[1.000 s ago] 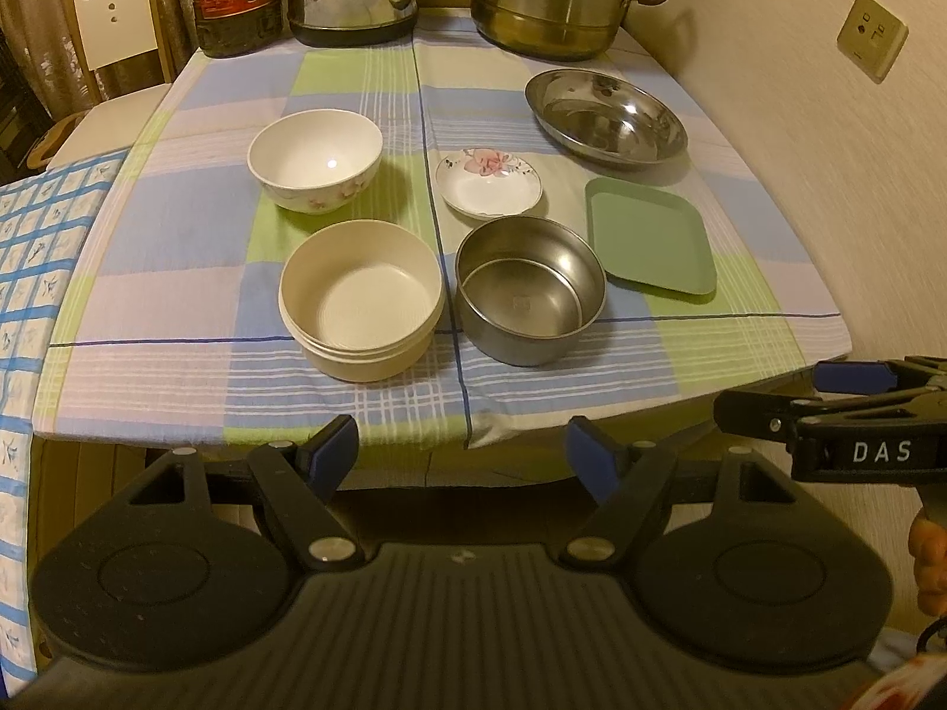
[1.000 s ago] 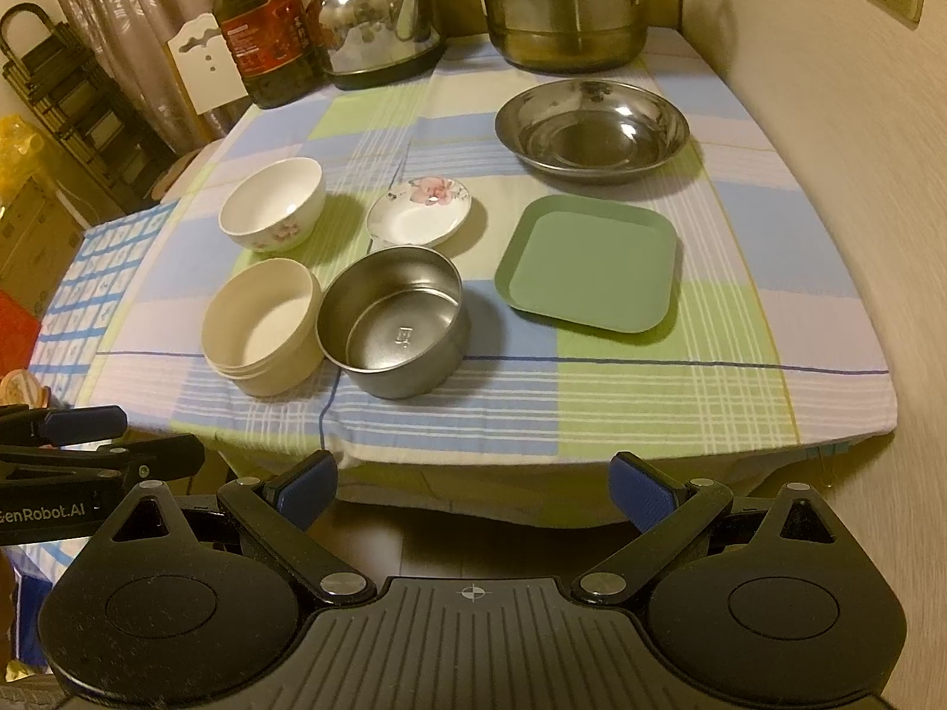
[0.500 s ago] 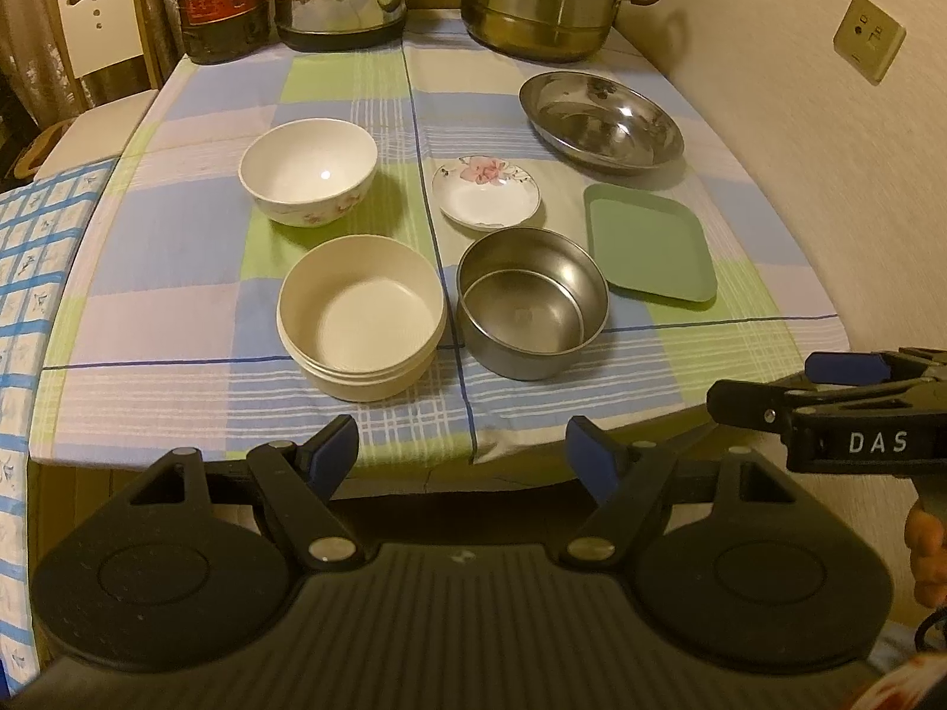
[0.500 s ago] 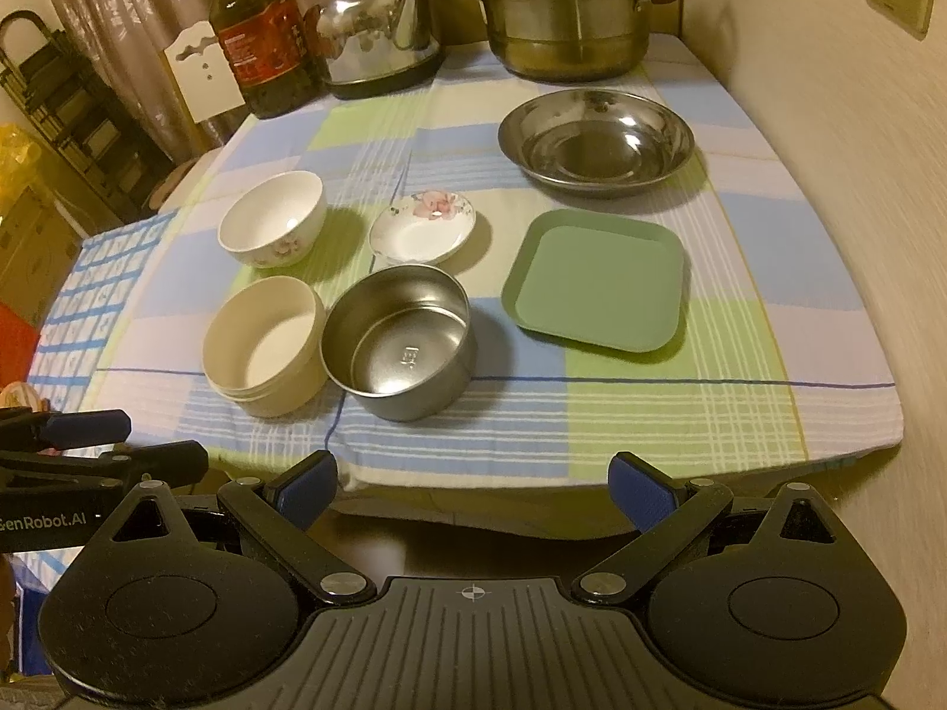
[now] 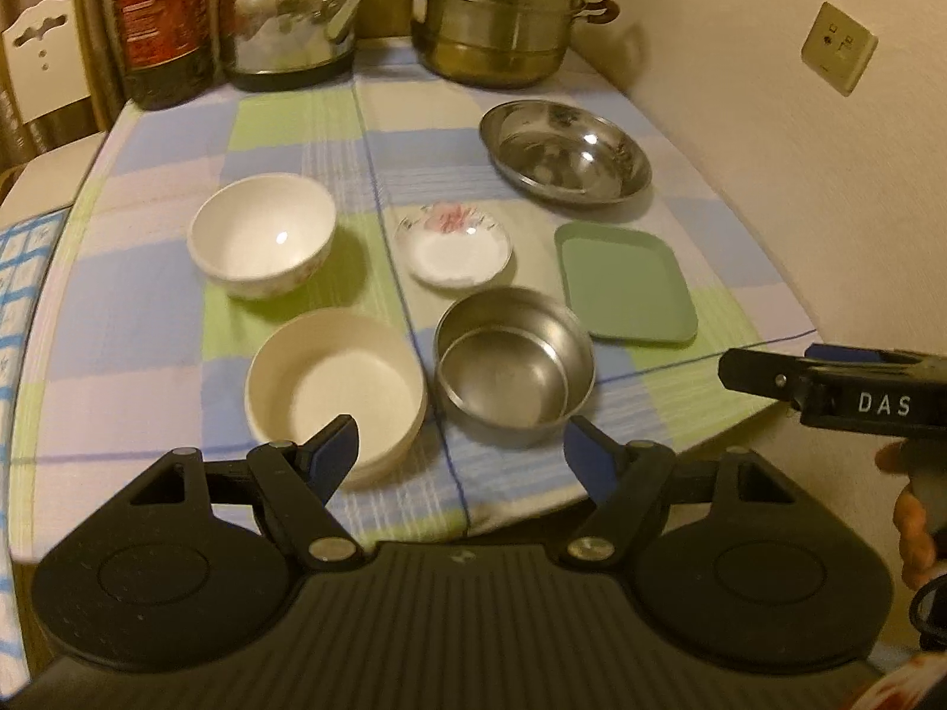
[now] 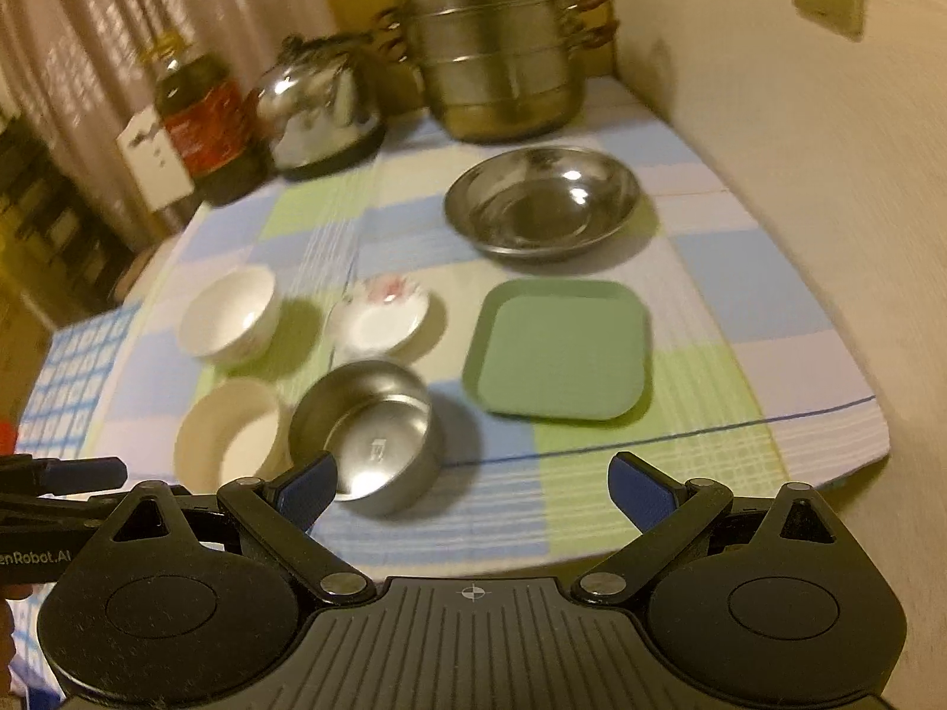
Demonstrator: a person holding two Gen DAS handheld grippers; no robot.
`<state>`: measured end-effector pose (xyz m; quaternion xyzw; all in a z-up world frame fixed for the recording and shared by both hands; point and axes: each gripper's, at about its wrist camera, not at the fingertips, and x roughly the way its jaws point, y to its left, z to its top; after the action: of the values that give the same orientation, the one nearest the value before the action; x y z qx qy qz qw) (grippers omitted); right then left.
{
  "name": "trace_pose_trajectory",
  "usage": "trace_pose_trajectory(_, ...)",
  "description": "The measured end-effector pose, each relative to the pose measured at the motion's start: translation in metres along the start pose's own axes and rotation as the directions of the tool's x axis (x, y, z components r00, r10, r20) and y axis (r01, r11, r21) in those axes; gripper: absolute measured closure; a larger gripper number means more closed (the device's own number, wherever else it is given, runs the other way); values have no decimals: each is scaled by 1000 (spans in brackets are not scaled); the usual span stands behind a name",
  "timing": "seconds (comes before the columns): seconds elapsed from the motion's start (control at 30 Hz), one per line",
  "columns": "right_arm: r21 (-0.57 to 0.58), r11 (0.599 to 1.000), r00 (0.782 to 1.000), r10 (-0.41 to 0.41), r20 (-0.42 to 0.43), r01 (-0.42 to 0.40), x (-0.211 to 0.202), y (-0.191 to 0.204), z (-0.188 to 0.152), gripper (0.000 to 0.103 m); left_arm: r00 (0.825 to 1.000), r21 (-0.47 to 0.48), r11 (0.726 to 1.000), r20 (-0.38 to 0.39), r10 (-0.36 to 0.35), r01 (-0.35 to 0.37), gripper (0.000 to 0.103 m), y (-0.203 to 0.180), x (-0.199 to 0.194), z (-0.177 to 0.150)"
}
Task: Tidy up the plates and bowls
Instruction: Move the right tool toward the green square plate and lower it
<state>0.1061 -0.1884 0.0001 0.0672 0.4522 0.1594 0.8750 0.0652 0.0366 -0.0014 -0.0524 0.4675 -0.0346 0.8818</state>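
Now both tongs are hanging spread, empty — left gripper nearer, facing cream bowl and steel bowl dead ahead — right gripper facing the green plate

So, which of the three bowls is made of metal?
The steel bowl, nearest the table's front edge beside the cream bowl. It is grey and shiny; the cream bowl and the white bowl behind it are not.

Oil bottle: top cut off by frame edge.
Cream bowl: near rim hidden behind left finger.
Right view: motion-blurred throughout.
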Motion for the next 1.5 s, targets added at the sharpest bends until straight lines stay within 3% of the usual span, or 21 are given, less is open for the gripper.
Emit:
trace_pose_trajectory(0.33, 122, 991, 996, -68, 65, 59, 7, -41, 10, 6, 997, 70, 995, 28, -73, 71, 34, -24, 40, 41)
trace_pose_trajectory(0.67, 163, 986, 995, -52, 82, 39, 41, -85, 28, 36, 993, 91, 989, 17, -119, 117, 47, -54, 93, 72)
trace_pose_trajectory(0.83, 167, 986, 999, -14, 44, 6, 70, -104, 37, 49, 990, 85, 987, -33, -135, 137, 65, -65, 126, 86)
trace_pose_trajectory(1.17, 149, 989, 1000, 9, -28, -5, 115, -128, 54, 61, 992, 112, 989, -92, -90, 100, 75, -80, 175, 104)
trace_pose_trajectory(1.5, 146, 989, 996, 21, -92, -8, 139, -138, 61, 70, 978, 82, 993, -197, -70, 88, 84, -80, 216, 112)
